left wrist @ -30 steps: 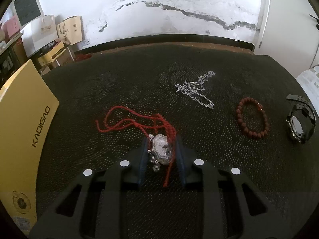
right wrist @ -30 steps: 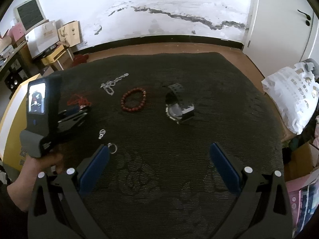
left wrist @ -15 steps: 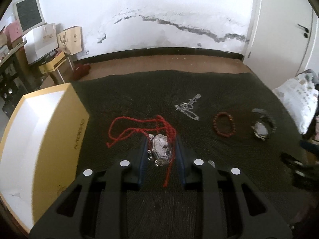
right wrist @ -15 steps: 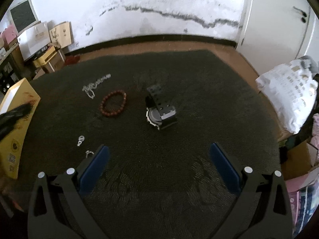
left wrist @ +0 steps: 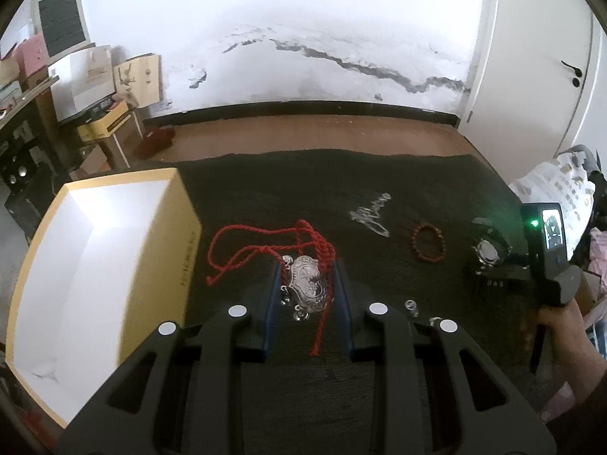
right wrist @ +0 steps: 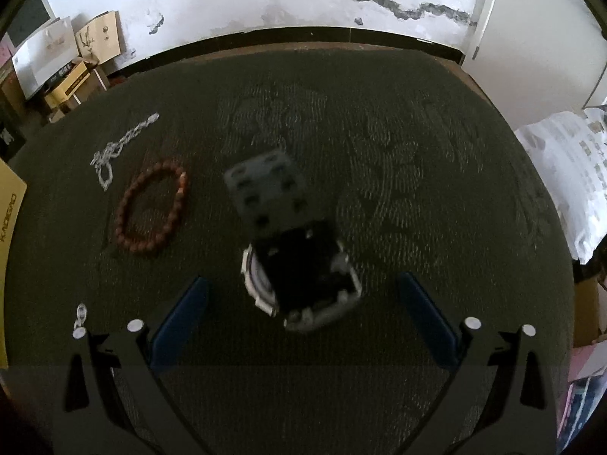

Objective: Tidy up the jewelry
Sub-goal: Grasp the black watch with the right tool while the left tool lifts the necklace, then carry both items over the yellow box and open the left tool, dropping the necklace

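Note:
My left gripper (left wrist: 307,284) is shut on a silver locket pendant (left wrist: 308,284) whose red cord (left wrist: 265,246) hangs loose, held in the air to the right of the open yellow box (left wrist: 95,265). My right gripper (right wrist: 303,295) is open, its blue pads on either side of a black wristwatch (right wrist: 299,273) on the dark cloth. The watch also shows in the left wrist view (left wrist: 487,252). A brown bead bracelet (right wrist: 151,212) and a silver chain (right wrist: 117,148) lie to the watch's left.
Two small silver earrings (left wrist: 411,307) lie on the cloth near my left gripper; one also shows in the right wrist view (right wrist: 80,313). The table is covered by dark cloth (right wrist: 379,151). Boxes and shelves (left wrist: 95,87) stand by the far wall. A white bag (right wrist: 565,163) sits at right.
My left gripper has lifted the pendant and moved back and left, bringing the yellow box's white inside into view. My right gripper has moved forward and down over the watch.

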`<action>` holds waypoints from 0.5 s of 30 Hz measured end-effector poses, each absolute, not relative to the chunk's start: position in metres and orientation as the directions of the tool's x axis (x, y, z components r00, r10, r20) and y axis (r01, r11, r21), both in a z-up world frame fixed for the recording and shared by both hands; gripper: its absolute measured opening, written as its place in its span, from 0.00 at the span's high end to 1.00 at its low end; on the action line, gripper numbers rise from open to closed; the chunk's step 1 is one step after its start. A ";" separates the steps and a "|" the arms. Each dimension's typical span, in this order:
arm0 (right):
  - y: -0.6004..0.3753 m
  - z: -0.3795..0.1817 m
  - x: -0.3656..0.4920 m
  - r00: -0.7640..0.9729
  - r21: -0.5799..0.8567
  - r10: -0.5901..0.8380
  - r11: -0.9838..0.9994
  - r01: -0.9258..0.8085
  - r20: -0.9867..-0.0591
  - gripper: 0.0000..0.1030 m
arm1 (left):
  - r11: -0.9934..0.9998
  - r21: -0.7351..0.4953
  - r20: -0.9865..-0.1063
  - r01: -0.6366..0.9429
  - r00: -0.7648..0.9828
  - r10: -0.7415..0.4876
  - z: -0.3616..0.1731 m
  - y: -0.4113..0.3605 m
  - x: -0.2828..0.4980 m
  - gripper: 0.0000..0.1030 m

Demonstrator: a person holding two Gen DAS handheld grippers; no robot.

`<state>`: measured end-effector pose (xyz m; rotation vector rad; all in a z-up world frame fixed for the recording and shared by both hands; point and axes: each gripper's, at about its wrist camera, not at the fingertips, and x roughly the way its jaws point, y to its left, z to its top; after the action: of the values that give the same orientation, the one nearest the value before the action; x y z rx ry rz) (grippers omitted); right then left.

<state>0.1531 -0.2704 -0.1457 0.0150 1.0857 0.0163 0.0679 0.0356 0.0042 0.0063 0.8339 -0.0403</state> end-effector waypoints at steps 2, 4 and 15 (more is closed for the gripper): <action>-0.271 -0.138 0.156 0.482 0.029 0.029 1.000 -0.009 -0.876 0.52 | 0.999 -0.004 -0.739 0.033 0.673 -0.025 0.007 0.042 0.067 0.75; -0.268 -0.135 0.160 0.457 0.020 0.021 1.000 -0.007 -0.889 0.52 | 1.000 -0.003 -0.742 0.028 0.671 -0.021 0.009 0.048 0.066 0.75; -0.199 -0.058 0.135 0.553 0.035 0.078 0.996 -0.087 -0.829 0.52 | 1.000 -0.003 -0.707 -0.025 0.707 0.015 0.045 0.099 0.048 0.75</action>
<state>0.1351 -0.1987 -0.0580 -0.0107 0.9798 0.0974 0.0485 0.0992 0.0452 -0.0129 0.7848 0.0225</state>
